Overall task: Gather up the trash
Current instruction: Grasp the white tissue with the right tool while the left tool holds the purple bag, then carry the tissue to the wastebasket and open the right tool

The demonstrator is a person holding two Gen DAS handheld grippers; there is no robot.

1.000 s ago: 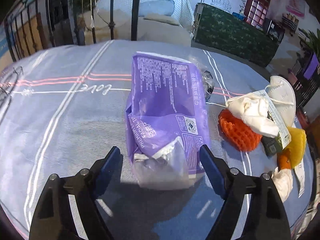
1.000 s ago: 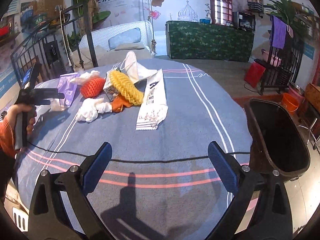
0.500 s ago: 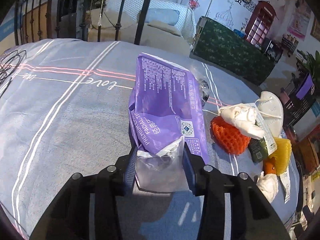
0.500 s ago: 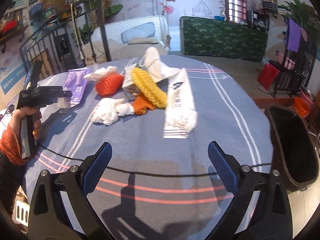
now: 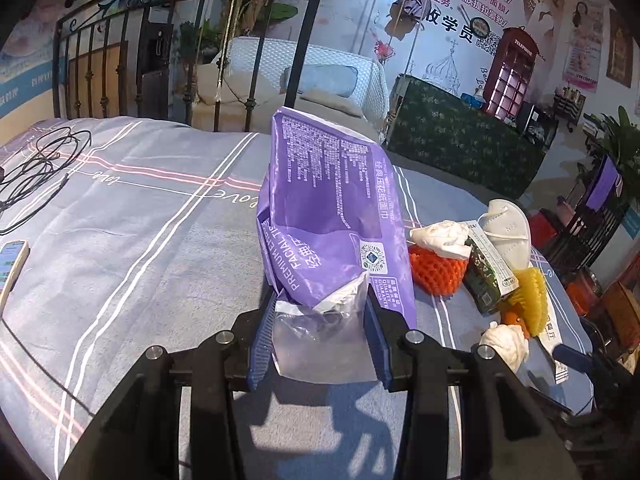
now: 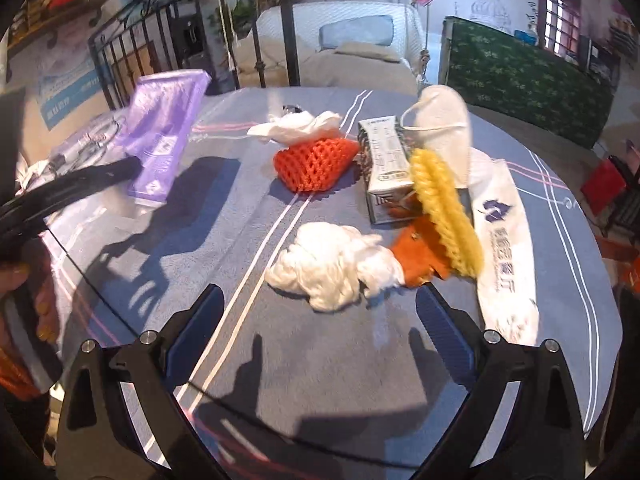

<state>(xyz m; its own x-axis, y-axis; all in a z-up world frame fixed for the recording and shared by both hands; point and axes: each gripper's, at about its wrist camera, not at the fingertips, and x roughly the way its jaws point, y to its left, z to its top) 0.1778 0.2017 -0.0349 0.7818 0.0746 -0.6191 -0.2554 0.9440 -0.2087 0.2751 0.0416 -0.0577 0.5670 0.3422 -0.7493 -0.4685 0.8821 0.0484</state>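
Left gripper (image 5: 320, 332): jaws clamped on clear lower end of purple tissue pack (image 5: 328, 216), frame centre, raised off the table (image 5: 120, 240) | Pack judged light, soft, slippery film; hold at bunched end | Right gripper (image 6: 316, 320): jaws wide apart, empty, white tissue wad (image 6: 336, 268) just ahead, lower centre.

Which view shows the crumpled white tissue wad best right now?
The right wrist view: the white tissue wad lies whole between the open right gripper fingers. The left wrist view shows it small and distorted at its right edge.
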